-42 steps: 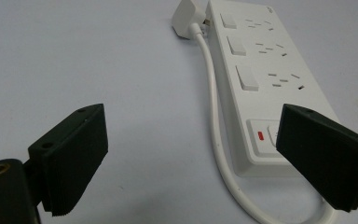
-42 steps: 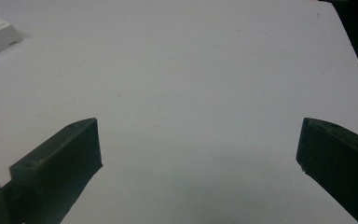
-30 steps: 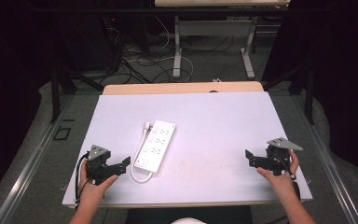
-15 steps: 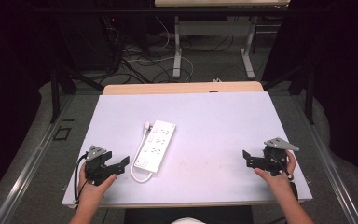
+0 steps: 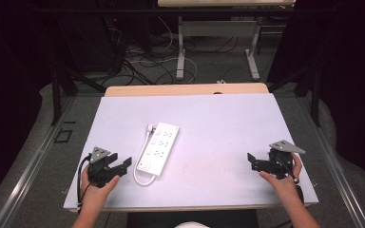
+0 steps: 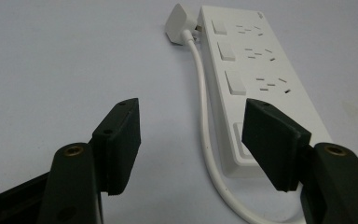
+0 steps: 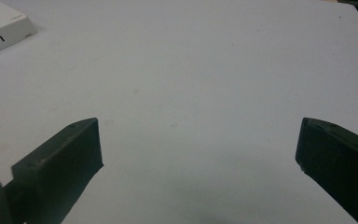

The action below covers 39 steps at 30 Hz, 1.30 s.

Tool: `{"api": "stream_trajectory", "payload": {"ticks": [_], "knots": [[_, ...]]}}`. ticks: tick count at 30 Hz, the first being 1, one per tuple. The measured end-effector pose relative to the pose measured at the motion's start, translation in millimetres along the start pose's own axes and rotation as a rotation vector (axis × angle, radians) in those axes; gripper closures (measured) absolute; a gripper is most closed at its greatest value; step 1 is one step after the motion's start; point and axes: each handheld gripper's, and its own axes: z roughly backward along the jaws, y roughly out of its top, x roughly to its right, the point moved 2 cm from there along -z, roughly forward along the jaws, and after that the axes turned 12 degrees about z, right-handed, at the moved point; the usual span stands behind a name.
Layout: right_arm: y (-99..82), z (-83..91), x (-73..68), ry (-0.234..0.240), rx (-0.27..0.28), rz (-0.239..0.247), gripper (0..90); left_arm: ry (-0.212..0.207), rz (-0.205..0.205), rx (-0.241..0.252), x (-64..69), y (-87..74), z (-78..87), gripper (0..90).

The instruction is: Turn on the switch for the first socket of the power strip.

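A white power strip [image 5: 159,147] lies left of centre on the white table [image 5: 218,123], its short cable [image 5: 142,179] looping from the near end back to a plug [image 5: 148,128] at the far end. My left gripper [image 5: 123,164] rests near the front left edge, pointing at the strip's near end. In the left gripper view the strip [image 6: 256,79] and cable [image 6: 205,126] lie just beyond my left gripper [image 6: 191,121]. Its jaws have just been closing but stand apart, with nothing between the pads. My right gripper [image 5: 251,161] sits open at the front right, aimed left over bare table [image 7: 198,140].
A corner of the strip [image 7: 2,25] shows far off in the right gripper view. A wooden table edge [image 5: 185,89] borders the back of the white top. Beyond it are desk legs and floor cables [image 5: 180,57]. Broad bare surface lies between the two grippers.
Both hands keep their places. The left gripper's jaws look a little narrower than before.
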Motion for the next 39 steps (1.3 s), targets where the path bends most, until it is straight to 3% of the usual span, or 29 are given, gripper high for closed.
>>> {"api": "stream_trajectory", "payload": {"ticks": [14,20,27,32,39], "knots": [[-0.2,-1.5,-0.3,-0.006,0.002,-0.013,0.0,0.010,0.006,0.033,3.8,13.5,3.5,37.0],[0.0,-1.8,-0.3,-0.007,0.002,-0.015,0.0,-0.018,0.026,0.016,5.7,20.0,3.1,36.8],[0.4,-2.8,-1.2,0.002,0.000,-0.010,0.0,-0.017,0.013,0.015,11.3,28.9,1.9,37.0],[0.7,-2.8,-1.1,0.004,0.000,-0.015,0.1,-0.033,0.037,0.023,13.1,35.8,2.2,42.5],[0.9,-3.9,-1.8,-0.003,0.001,-0.015,0.1,-0.043,0.033,0.022,16.1,41.7,0.0,46.2]]}}
